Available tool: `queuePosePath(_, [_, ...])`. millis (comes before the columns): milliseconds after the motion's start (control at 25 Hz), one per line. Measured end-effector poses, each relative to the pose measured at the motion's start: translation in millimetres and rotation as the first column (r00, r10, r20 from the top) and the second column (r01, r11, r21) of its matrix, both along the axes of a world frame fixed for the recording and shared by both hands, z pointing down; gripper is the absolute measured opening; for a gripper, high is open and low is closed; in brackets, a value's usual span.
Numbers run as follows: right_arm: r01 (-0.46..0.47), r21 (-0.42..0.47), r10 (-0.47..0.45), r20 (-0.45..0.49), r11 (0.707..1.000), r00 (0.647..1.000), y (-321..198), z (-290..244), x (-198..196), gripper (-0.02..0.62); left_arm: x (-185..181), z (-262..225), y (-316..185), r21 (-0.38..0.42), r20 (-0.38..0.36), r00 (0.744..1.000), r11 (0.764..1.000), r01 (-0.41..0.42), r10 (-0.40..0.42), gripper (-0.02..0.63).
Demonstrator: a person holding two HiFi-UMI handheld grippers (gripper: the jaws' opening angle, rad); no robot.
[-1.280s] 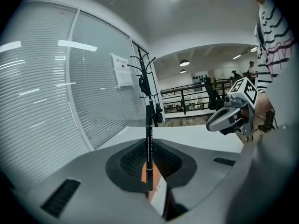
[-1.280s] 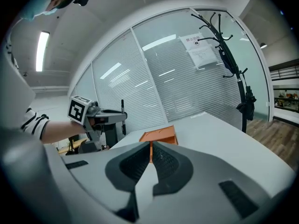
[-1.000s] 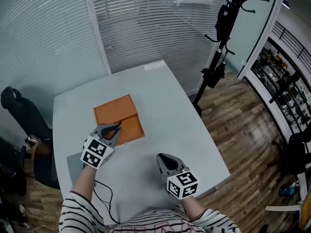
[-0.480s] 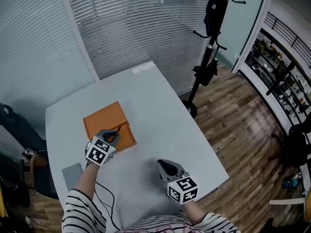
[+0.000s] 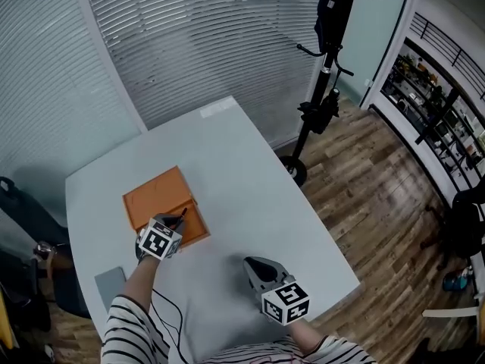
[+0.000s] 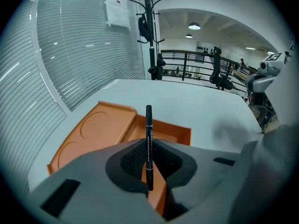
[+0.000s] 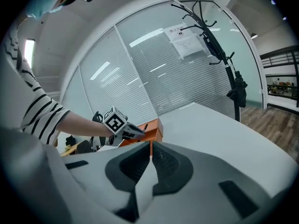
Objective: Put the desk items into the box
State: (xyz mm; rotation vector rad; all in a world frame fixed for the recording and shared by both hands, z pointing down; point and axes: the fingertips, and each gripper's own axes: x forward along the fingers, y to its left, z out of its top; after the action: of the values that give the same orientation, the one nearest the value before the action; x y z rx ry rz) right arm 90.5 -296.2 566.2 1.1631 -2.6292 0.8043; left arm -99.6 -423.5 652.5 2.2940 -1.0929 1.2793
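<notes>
An open orange box (image 5: 155,193) lies on the white table, its lid flat beside the tray (image 6: 164,130). My left gripper (image 5: 175,223) is over the tray's near edge, shut on a black pen (image 6: 148,134) that sticks out forward between the pads. In the right gripper view the left gripper (image 7: 131,131) and the box (image 7: 154,133) show ahead. My right gripper (image 5: 255,265) hovers over the table's near part to the right of the box, jaws shut with nothing between them.
A flat grey item (image 5: 111,285) lies at the table's near left corner. A black cable (image 5: 168,307) trails by my left sleeve. A coat stand (image 5: 325,67) rises past the table's far right edge, and blinds cover the wall behind.
The head view has swung, so the box sits lower and further left and the grey item shows. The left gripper still holds the pen over the box. The right gripper has hardly moved.
</notes>
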Motion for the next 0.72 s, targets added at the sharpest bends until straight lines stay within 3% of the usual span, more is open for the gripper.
queuePosePath(280, [0.015, -0.018, -0.015, 0.004, 1.000, 1.000, -10, 9, -2, 0.028, -4, 29, -5, -0.094, 0.013, 0.999, 0.995, 0.033, -0.032, 0.052])
queuePosePath(560, [0.024, -0.031, -0.024, 0.000, 0.999, 1.000, -15, 14, -3, 0.028, -5, 48, -10, -0.194, 0.072, 0.997, 0.980, 0.050, -0.036, 0.051])
queuePosePath(720, [0.023, -0.037, -0.023, -0.007, 0.999, 1.000, -13, 17, -1, 0.028, -9, 58, -9, -0.211, 0.100, 0.994, 0.975, 0.070, -0.049, 0.051])
